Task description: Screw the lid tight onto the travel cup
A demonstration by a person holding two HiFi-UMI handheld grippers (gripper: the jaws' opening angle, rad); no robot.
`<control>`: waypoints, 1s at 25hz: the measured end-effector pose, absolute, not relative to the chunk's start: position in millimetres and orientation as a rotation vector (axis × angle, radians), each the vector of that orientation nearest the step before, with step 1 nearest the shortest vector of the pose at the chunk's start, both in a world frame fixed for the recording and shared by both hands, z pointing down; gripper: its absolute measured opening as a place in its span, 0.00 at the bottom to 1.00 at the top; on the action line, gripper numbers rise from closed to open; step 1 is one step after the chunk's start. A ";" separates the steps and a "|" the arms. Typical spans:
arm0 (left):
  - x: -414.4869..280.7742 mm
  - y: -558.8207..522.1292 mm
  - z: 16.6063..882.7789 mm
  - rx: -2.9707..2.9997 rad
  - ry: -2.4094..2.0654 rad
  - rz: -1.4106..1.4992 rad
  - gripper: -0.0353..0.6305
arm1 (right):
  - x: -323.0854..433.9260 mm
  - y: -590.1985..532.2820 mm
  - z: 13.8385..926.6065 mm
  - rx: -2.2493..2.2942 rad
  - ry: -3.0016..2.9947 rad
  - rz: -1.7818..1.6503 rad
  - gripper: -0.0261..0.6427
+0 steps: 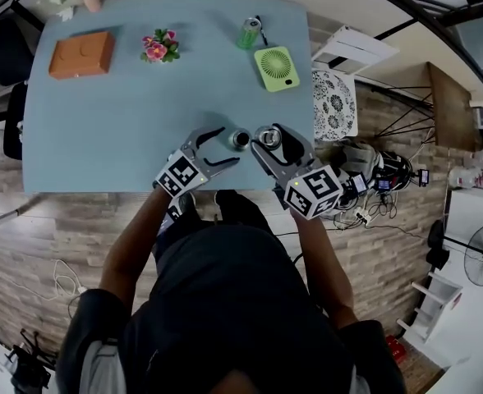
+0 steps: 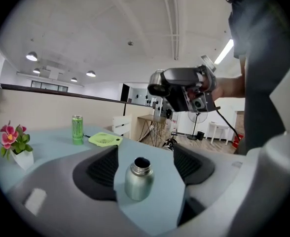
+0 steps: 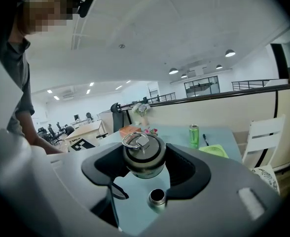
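Note:
A steel travel cup (image 1: 240, 139) with an open mouth stands upright near the front edge of the blue table (image 1: 102, 138). My left gripper (image 1: 229, 144) is open. In the left gripper view the cup (image 2: 138, 178) stands between the two black pads (image 2: 103, 171) with a gap on each side. My right gripper (image 1: 268, 138) is shut on the dark round lid (image 1: 265, 135), which has a metal ring on top. In the right gripper view the lid (image 3: 144, 154) hangs above and just beside the cup (image 3: 158, 197).
An orange box (image 1: 81, 54), a small flower pot (image 1: 160, 47), a green can (image 1: 249, 33) and a light green hand fan (image 1: 277, 67) sit along the table's far side. A white patterned chair (image 1: 333, 97) and floor cables (image 1: 373, 179) lie off the right edge.

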State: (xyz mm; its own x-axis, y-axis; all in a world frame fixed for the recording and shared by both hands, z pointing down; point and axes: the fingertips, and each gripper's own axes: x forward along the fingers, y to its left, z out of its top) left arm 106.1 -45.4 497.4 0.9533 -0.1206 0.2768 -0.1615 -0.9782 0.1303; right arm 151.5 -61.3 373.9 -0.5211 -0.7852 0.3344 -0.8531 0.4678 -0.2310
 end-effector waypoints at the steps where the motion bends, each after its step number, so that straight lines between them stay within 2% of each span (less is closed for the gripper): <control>1: 109.3 -45.5 503.4 2.954 -0.213 0.417 0.62 | 151.4 -62.3 378.6 1.420 -2.531 0.557 0.44; 15: 141.7 -41.6 573.7 2.950 -0.157 0.617 0.69 | 142.4 -74.5 450.0 1.257 -2.499 0.552 0.44; 25: 154.4 -42.5 599.9 2.961 -0.174 0.643 0.71 | 135.9 -72.7 500.0 1.147 -2.465 0.581 0.44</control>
State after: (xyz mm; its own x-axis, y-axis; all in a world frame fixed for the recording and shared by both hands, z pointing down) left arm 154.4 -42.5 599.9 0.9039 -0.0889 0.4183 -0.1338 -0.9878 0.0792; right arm 135.9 -72.7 500.0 -0.6059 -0.6338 0.4808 -0.7818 0.5861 -0.2126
